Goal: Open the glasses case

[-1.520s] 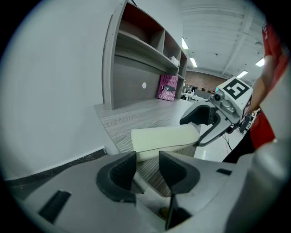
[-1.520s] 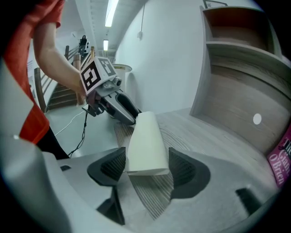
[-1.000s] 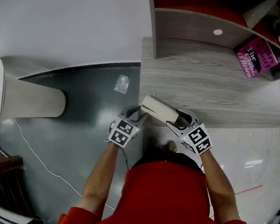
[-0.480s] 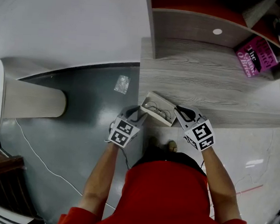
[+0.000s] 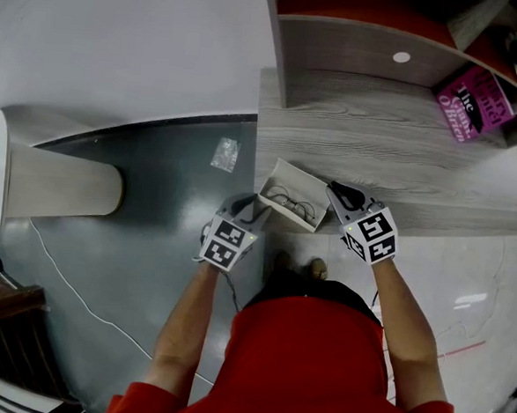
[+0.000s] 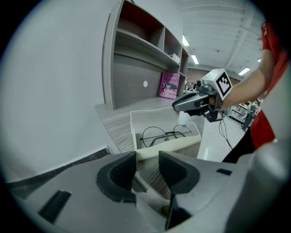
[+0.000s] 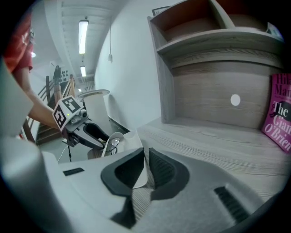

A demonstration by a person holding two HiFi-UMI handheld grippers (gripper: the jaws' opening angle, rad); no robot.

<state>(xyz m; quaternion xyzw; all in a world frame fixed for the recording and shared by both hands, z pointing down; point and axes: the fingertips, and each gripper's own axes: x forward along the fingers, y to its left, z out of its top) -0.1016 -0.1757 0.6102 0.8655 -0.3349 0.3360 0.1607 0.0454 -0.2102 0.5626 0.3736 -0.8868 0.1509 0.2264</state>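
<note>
The white glasses case (image 5: pixel 282 178) lies open at the near left corner of the grey wooden table (image 5: pixel 403 158). Thin wire-framed glasses (image 5: pixel 292 202) rest inside it. My left gripper (image 5: pixel 255 211) stands open at the case's left end, and the case's near wall (image 6: pixel 166 146) runs just beyond its fingertips (image 6: pixel 127 166). My right gripper (image 5: pixel 334 193) is at the case's right end. Its jaws have just been closing and are now shut on a thin white edge of the case (image 7: pixel 144 175). The glasses (image 6: pixel 166 134) show plainly in the left gripper view.
A shelf unit (image 5: pixel 358 40) stands at the back of the table, with a pink book (image 5: pixel 471 103) at its right. A white cylindrical stand (image 5: pixel 57 183) is off to the left. A plastic wrapper (image 5: pixel 225 155) and a thin cable (image 5: pixel 67 289) lie on the dark floor.
The case was closed a second ago and now lies open with the glasses showing. My right gripper shifted right and narrowed onto the case's edge. The left gripper stayed put.
</note>
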